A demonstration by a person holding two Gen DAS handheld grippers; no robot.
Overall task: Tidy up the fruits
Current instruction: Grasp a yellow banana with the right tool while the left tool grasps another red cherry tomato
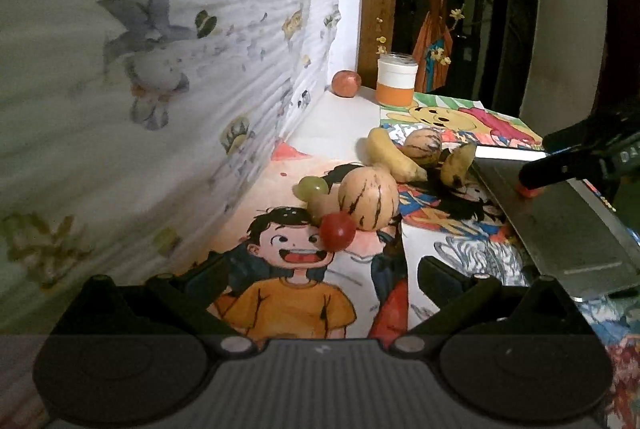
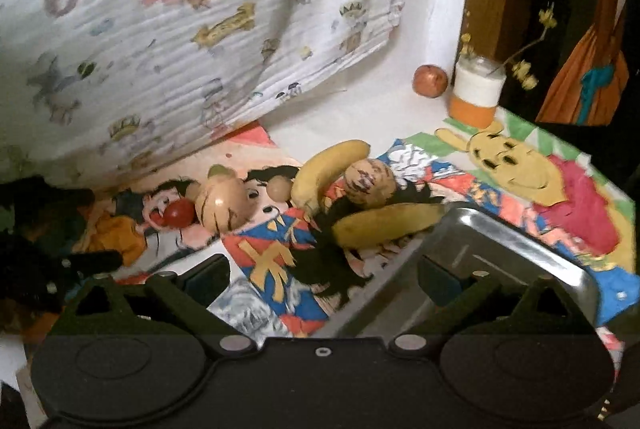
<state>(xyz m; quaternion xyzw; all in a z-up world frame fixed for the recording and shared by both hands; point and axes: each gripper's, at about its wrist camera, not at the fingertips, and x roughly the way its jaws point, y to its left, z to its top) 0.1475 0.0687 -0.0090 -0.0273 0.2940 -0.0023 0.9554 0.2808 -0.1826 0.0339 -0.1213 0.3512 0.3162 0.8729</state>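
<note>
The fruits lie in a loose heap on cartoon drawings. Nearest in the left wrist view are a red cherry tomato (image 1: pixel 337 231), a striped melon (image 1: pixel 369 198), a green grape (image 1: pixel 311 186) and a small beige fruit (image 1: pixel 322 205). Behind them sit two bananas (image 1: pixel 394 157) (image 1: pixel 458 165) and a second striped melon (image 1: pixel 422 145). My left gripper (image 1: pixel 324 277) is open, just short of the tomato and holding nothing. My right gripper (image 2: pixel 324 277) is open too, its right finger over the corner of a metal tray (image 2: pixel 500 241), beside a banana (image 2: pixel 388 225).
A reddish round fruit (image 1: pixel 346 83) and an orange-and-white jar (image 1: pixel 396 79) with yellow flower sprigs stand at the back by a wooden frame. A hanging printed cloth (image 1: pixel 160 69) closes off the left side. The table edge runs along the right past the tray (image 1: pixel 560 221).
</note>
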